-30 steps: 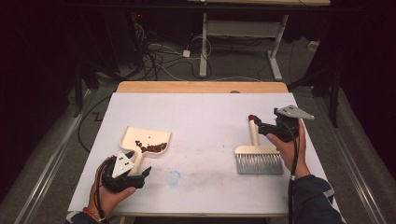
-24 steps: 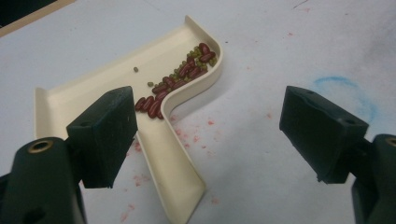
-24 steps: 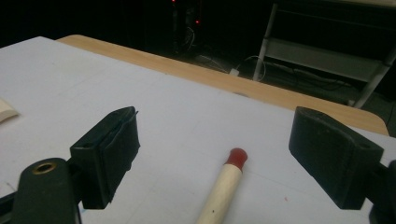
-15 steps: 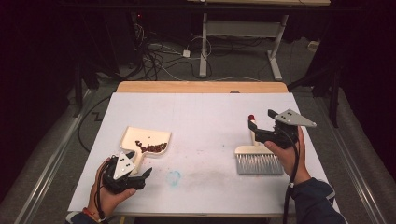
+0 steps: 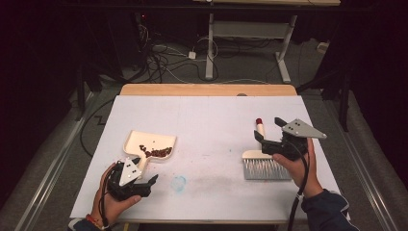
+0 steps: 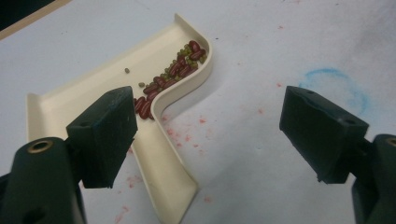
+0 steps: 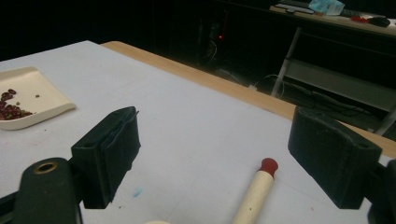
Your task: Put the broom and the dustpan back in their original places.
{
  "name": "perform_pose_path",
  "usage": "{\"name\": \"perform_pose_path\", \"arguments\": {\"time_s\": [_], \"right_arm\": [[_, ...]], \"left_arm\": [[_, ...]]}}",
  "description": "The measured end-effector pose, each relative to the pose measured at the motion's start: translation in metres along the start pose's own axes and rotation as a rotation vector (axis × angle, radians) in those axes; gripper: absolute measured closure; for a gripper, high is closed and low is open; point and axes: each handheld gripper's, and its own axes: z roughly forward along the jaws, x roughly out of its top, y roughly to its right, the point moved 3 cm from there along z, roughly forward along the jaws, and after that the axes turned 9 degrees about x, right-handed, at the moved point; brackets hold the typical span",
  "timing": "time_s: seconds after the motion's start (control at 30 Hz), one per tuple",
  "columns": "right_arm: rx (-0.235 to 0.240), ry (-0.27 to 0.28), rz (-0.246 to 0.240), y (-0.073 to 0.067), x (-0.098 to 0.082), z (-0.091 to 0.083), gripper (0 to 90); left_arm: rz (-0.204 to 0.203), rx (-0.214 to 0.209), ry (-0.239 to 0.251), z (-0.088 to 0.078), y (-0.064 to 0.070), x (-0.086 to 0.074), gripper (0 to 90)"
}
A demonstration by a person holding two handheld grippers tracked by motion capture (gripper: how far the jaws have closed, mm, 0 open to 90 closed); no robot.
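A cream dustpan (image 5: 144,140) lies at the table's front left, with red and green beans (image 5: 156,150) heaped against its back wall. My left gripper (image 5: 144,174) is open just in front of the pan's handle (image 6: 163,172); in the left gripper view its jaws (image 6: 212,121) straddle that handle without touching it. At the right lies a brush (image 5: 262,168) with grey bristles and a cream, red-tipped handle (image 7: 259,191). My right gripper (image 5: 269,130) hovers open over that handle, nothing between its pads (image 7: 219,149).
A faint blue chalk ring (image 5: 179,183) marks the white table cover between the two hands, with small red specks around it. The wooden table edge (image 5: 207,89) runs along the back. Beyond it are cables and a desk frame on the dark floor.
Both hands have drawn back a little toward the front edge. The brush and the dustpan lie where they were.
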Motion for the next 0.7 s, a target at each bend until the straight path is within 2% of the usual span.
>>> {"name": "perform_pose_path", "arguments": {"time_s": [0.4,0.7], "right_arm": [[0.040,0.008,-0.037,-0.014,-0.003,-0.017,17.2],[0.052,0.006,-0.058,-0.015,-0.007,-0.027,17.2]], "left_arm": [[0.015,-0.006,0.009,-0.001,0.002,0.001,18.9],[0.028,-0.008,0.002,-0.001,0.003,0.001,18.9]]}}
